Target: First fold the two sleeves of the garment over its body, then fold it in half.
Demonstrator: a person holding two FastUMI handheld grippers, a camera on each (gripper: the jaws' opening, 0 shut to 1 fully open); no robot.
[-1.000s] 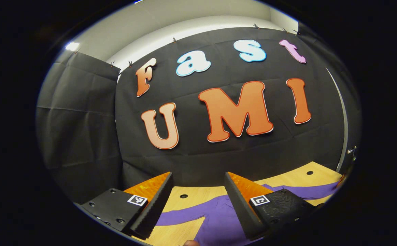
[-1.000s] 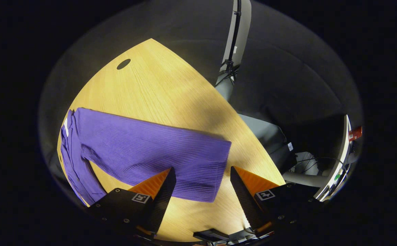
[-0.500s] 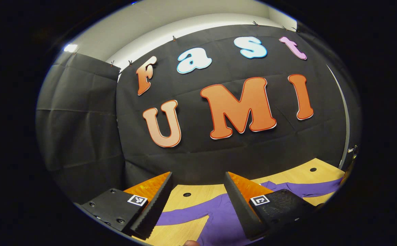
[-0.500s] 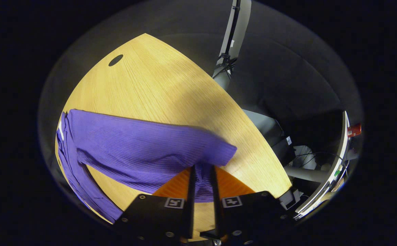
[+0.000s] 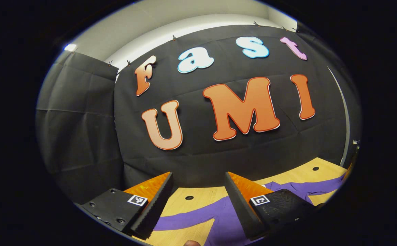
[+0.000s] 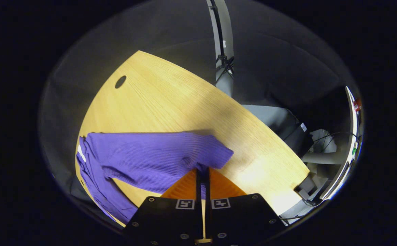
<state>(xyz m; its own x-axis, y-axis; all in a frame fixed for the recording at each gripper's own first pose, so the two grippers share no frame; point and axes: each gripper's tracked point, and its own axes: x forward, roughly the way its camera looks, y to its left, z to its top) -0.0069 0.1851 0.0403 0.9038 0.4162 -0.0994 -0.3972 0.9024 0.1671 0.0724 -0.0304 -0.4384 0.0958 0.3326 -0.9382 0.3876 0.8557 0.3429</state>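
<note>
A purple ribbed garment (image 6: pixel 140 157) lies on the wooden table (image 6: pixel 184 102). One sleeve stretches toward my right gripper (image 6: pixel 202 174), which is shut on the sleeve's cuff and holds it a little off the wood. The garment's body (image 6: pixel 96 181) bunches at the left of the right gripper view. In the left gripper view the garment (image 5: pixel 218 218) spreads low across the table (image 5: pixel 297 176), with a sleeve (image 5: pixel 321 188) running off to the right. My left gripper (image 5: pixel 198 186) hovers above it, open and holding nothing.
The table has round cable holes (image 6: pixel 120 81) (image 5: pixel 189 197). Past the table's far edge stand a grey pole with cables (image 6: pixel 223 61) and a grey box (image 6: pixel 280 123). The black booth wall (image 5: pixel 218 150) rises right behind the table.
My right gripper closed on the sleeve cuff and has drawn it up and leftward, so the sleeve now bunches shorter. The left gripper stayed open, shifting only slightly.
</note>
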